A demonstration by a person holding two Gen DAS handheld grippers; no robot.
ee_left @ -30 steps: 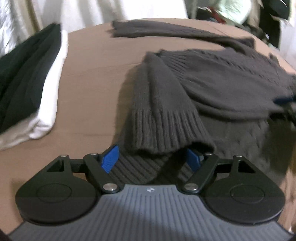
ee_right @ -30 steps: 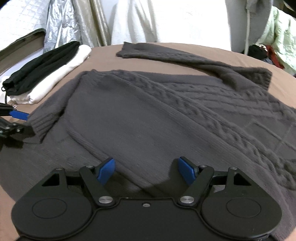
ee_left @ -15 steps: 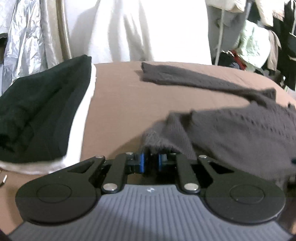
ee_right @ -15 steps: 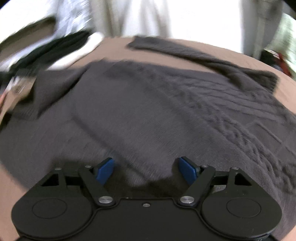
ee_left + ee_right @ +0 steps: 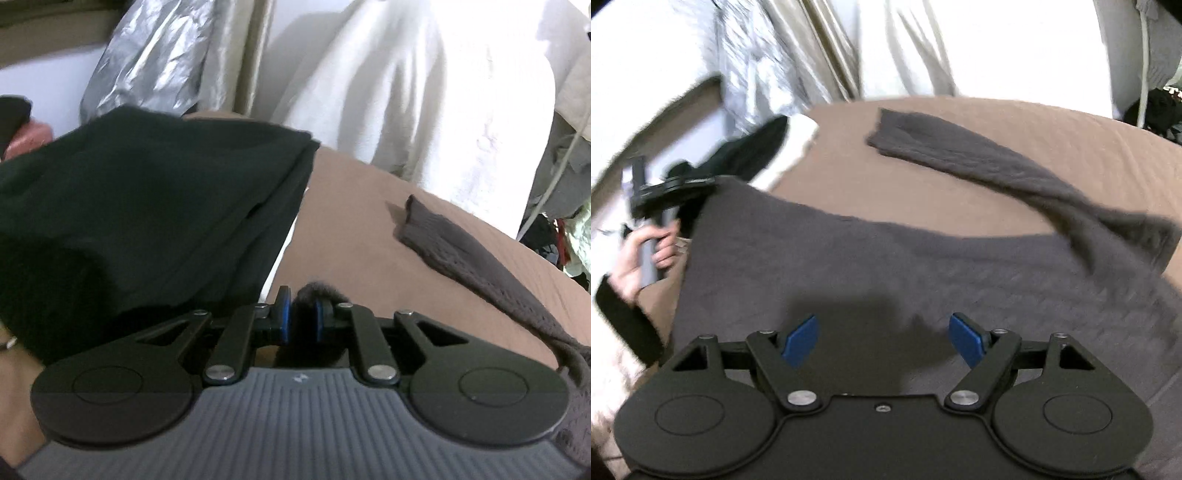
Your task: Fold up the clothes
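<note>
- The dark grey cable-knit sweater (image 5: 886, 266) lies spread on the brown quilted bed cover (image 5: 1071, 140); this sweater serves as the landmark for the rest.
- The left gripper (image 5: 300, 320) has its blue pads pressed together on a tuft of the sweater's knit, a dark fuzzy edge poking up between them.
- In the right wrist view that same gripper sits at the sweater's left corner, held by a hand (image 5: 646, 254) in a dark sleeve, and the corner looks pulled outward; the picture is blurred there.
- The right gripper (image 5: 884, 338) hangs over the sweater's near middle with its blue pads spread wide apart and nothing between them, its shadow falling on the knit.
- One long sweater sleeve (image 5: 979, 162) stretches from the garment's right shoulder across the bed cover toward the far left, cuff flat.
- Left of the sweater, a folded black garment (image 5: 147, 206) rests on a folded white one (image 5: 798, 144).
- Beyond the sweater hang white fabric (image 5: 424, 85) and crinkled silver sheeting (image 5: 147, 66).
</note>
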